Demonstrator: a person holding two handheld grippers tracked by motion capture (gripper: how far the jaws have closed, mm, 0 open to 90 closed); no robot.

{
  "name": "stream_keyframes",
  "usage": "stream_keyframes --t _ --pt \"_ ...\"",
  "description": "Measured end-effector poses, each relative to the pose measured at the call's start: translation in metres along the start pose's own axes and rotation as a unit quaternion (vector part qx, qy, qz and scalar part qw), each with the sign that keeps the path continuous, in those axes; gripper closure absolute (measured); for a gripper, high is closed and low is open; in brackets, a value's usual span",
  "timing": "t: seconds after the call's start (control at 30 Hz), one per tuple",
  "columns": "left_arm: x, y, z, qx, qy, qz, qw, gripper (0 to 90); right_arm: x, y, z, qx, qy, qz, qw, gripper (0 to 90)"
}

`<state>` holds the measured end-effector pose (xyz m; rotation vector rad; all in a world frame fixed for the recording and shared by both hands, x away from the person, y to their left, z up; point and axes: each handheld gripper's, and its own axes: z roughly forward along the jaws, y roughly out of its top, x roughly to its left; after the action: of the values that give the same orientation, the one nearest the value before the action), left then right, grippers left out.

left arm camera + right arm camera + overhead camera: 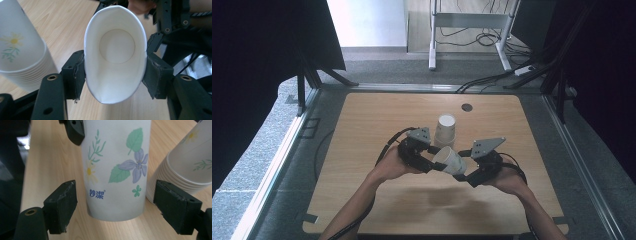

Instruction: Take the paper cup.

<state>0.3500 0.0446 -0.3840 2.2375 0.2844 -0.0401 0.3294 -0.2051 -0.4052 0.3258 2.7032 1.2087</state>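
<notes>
Cup (451, 161) handover sits at the centre of this moment — a single paper cup lies tilted in the air between the two grippers, just in front of the stack of cups (445, 131) that stands upside down on the worktop (362, 130). Its long axis runs roughly from one gripper to the other: the open mouth faces the left gripper (432, 162), the closed base points toward the right gripper (469, 175).

In the left gripper view the left gripper (115, 72) is clamped on the cup (115, 60) at the rim, pads pressing from both sides so hard that the round mouth is squeezed into an oval. That grip alone carries the cup.

In the right gripper view the right gripper (125, 207) has its jaws spread to either side of the cup's (116, 170) base end, with clear gaps between each pad and the printed wall — it holds nothing. Both grippers are close to the cup, but only the left has it.

The stack (185, 170) stands just beside the cup, near the right gripper's outer jaw, and the same stack (22, 50) shows close to the left gripper's side. I judge it the one thing in the way: any swing of the cup toward the stack could knock it. Everything else on the worktop lies well apart from the stack.
</notes>
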Motion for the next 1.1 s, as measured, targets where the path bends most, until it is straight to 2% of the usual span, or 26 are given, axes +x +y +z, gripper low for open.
stream_keyframes --t 0.13,0.27,0.37,0.47,0.6,0.7,0.8,0.93,0.97,1.1 --pt "-0.004 0.010 0.004 0.051 0.020 0.016 0.9984 39.0 0.002 0.007 0.010 0.049 -0.010 -0.022 0.9985 19.8" --pt "-0.007 0.016 0.009 0.080 0.027 0.025 0.9961 38.7 0.006 0.011 0.024 0.096 -0.019 -0.042 0.9944 25.4" --pt "-0.008 0.017 0.012 0.093 0.033 0.031 0.9946 38.6 0.007 0.013 0.030 0.102 -0.016 -0.046 0.9936 31.4" --pt "-0.008 0.016 0.013 0.096 0.033 0.031 0.9943 38.5 0.007 0.012 0.032 0.099 -0.011 -0.040 0.9942 35.6" --pt "-0.007 0.014 0.012 0.075 0.029 0.027 0.9964 33.9 0.007 0.010 0.031 0.087 -0.009 -0.030 0.9957 37.1" --pt "-0.005 0.011 0.009 0.042 0.024 0.009 0.9988 27.6 0.006 0.006 0.027 0.052 -0.001 -0.012 0.9986 37.2" --pt "-0.004 0.008 0.007 0.016 0.021 -0.010 0.9996 22.0 0.005 0.000 0.024 0.019 0.002 0.007 0.9998 37.2" --pt "-0.002 0.004 0.007 -0.020 0.005 -0.025 0.9995 19.3 0.004 -0.008 0.023 -0.027 0.013 0.024 0.9993 37.1" --pt "-0.001 0.003 0.006 -0.025 0.002 -0.024 0.9994 19.2 0.004 -0.010 0.023 -0.038 0.014 0.029 0.9988 37.1" --pt "0.000 0.001 0.010 -0.058 -0.020 -0.029 0.9977 19.3 0.005 -0.014 0.023 -0.065 0.021 0.035 0.9970 37.0"
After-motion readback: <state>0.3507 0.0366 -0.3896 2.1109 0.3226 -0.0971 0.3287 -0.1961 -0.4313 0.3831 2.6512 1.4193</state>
